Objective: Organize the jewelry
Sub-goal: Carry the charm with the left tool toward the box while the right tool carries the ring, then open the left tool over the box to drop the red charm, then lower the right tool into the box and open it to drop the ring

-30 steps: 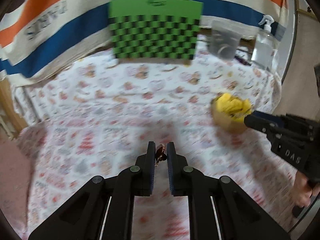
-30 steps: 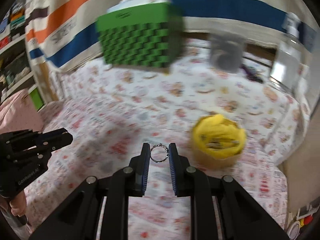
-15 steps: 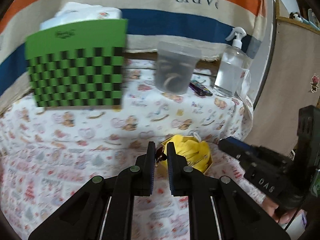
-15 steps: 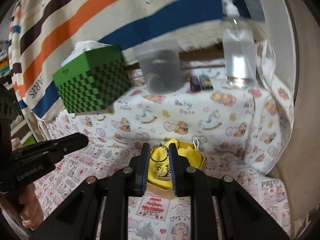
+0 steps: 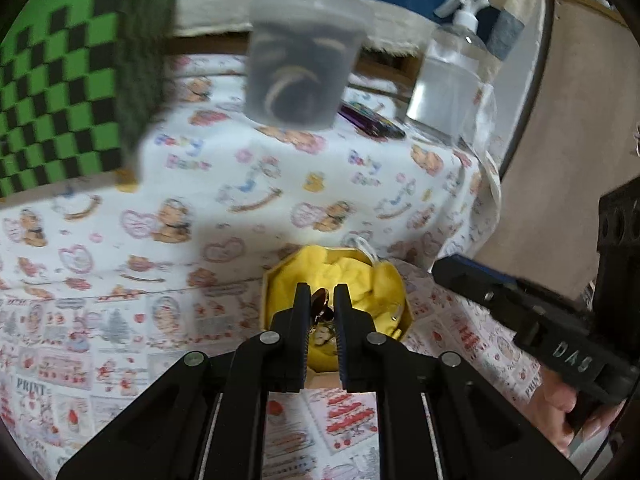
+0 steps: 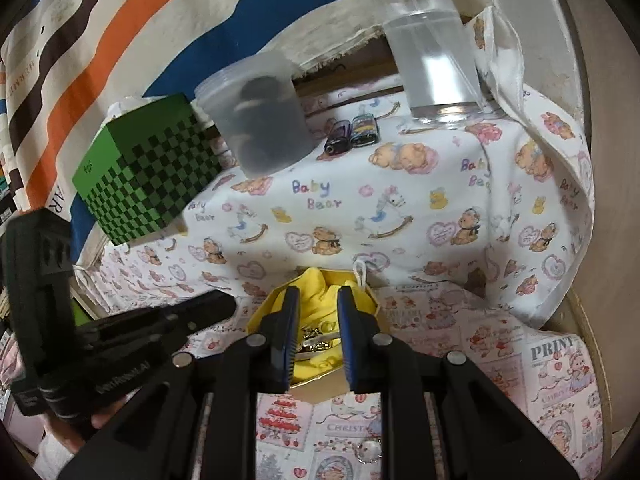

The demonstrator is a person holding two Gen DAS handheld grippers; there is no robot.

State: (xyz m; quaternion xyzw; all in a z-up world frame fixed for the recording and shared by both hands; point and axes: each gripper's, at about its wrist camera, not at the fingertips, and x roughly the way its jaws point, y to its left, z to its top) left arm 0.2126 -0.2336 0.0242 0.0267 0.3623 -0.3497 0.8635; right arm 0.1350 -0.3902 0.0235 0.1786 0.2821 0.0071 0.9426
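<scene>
An open box lined with yellow cloth (image 5: 360, 276) (image 6: 320, 284) stands on the printed tablecloth with several jewelry pieces (image 6: 310, 332) in it. My left gripper (image 5: 322, 298) hangs over the box, shut on a small dark reddish-brown piece (image 5: 320, 300). My right gripper (image 6: 318, 300) is over the same box from the other side. Its jaws stand narrowly apart, shut on a silver ring (image 6: 320, 342) that shows low between the pads. Each gripper appears in the other's view: the right gripper (image 5: 444, 272) and the left gripper (image 6: 224, 304).
At the back stand a green checkered box (image 6: 148, 184), a cloudy plastic tub (image 6: 260, 120), a clear pump bottle (image 6: 432, 60) and two small lighters (image 6: 352, 134). A small clear bead (image 6: 368, 450) lies near the front. The table edge (image 6: 580, 320) runs close on the right.
Both grippers have swung across the table and dropped slightly, from beside the yellow-lined box to right over it. Each still carries its piece. The jaws have not changed.
</scene>
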